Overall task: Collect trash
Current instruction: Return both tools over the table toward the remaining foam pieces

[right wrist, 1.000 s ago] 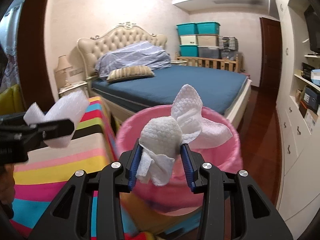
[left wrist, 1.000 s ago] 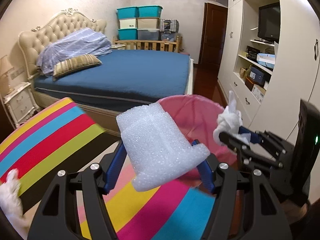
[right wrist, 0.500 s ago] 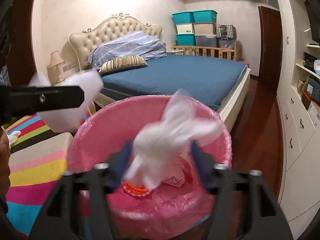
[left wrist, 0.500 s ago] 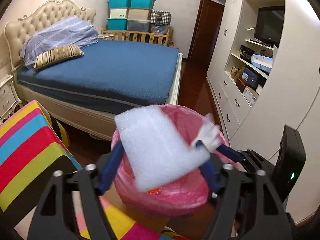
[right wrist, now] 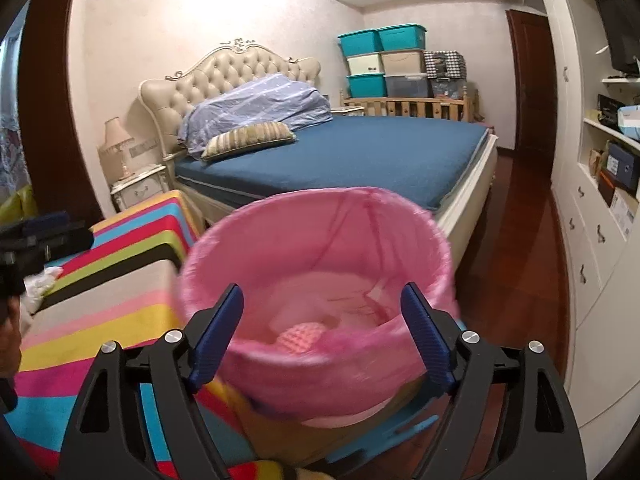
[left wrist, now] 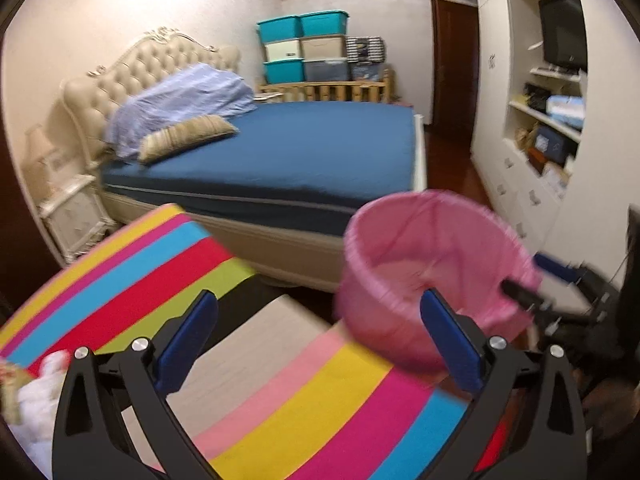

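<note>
The pink-lined trash bin (left wrist: pixel 400 332) stands past the striped table's edge, to the right of my left gripper (left wrist: pixel 316 316). That gripper hangs over the striped tablecloth (left wrist: pixel 280 400); its jaws are opening with nothing between them. My right gripper (right wrist: pixel 322 300) is over the near rim of the bin (right wrist: pixel 320 376), jaws opening and empty. White foam and tissue (right wrist: pixel 304 312) lie at the bottom of the liner. Crumpled white tissue (left wrist: pixel 36 392) remains on the table at the far left. The right gripper's fingers (left wrist: pixel 524 292) show behind the bin in the left wrist view.
A blue-covered bed (right wrist: pixel 360 156) fills the room behind the bin, with a nightstand and lamp (right wrist: pixel 136 188) to its left. White cabinets and shelves (right wrist: pixel 592 208) line the right wall. Dark wood floor (right wrist: pixel 516 248) runs between bed and cabinets.
Both grippers opened; the foam block and the tissue wad left the jaws and dropped into the bin. The left gripper swung from above the bin back over the table.
</note>
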The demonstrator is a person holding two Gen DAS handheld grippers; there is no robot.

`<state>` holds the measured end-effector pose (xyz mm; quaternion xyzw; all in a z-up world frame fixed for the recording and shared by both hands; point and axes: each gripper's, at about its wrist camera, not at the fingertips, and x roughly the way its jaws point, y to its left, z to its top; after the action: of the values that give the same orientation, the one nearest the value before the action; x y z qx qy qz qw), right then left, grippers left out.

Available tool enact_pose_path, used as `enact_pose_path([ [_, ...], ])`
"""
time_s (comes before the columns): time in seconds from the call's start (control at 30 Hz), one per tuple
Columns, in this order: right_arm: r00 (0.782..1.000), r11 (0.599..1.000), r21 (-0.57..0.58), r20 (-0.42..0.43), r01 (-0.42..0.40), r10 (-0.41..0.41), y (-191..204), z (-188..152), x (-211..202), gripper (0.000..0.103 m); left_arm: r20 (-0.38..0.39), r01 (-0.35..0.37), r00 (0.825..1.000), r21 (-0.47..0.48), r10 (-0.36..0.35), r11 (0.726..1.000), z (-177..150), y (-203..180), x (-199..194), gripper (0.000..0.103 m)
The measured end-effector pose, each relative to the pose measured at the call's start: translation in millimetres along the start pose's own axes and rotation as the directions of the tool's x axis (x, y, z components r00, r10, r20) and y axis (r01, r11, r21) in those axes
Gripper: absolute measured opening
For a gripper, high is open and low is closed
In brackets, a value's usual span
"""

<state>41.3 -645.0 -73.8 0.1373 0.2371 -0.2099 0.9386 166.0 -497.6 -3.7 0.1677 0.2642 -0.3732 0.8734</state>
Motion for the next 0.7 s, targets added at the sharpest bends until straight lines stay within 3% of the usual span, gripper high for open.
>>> enact_pose_path([
  [0.17,0.999,0.999,-0.014,-0.005,-0.035,0.035,35,-7,-9,0.081,-0.007,-0.067,0.998,-0.005,0.067,0.998,-37,30,-38,0.098],
  [0.43,0.985,0.985,-0.067,-0.08,-0.156,0.151,111,-22,-9,0.081,0.01,-0.163,0.986,-0.094,0.164,0.982,-98,82,-115,0.098],
  [0.6,0.962,0.954,-0.149,-0.123,-0.26,0.243,178,-34,-15,0.081,0.015,-0.267,0.962,-0.135,0.271,0.954,-139,118,-170,0.098],
  [0.7,0.946,0.927,-0.203,-0.149,-0.315,0.289,220,-42,-21,0.081,0.007,-0.335,0.94,-0.179,0.342,0.925,-163,142,-203,0.098],
])
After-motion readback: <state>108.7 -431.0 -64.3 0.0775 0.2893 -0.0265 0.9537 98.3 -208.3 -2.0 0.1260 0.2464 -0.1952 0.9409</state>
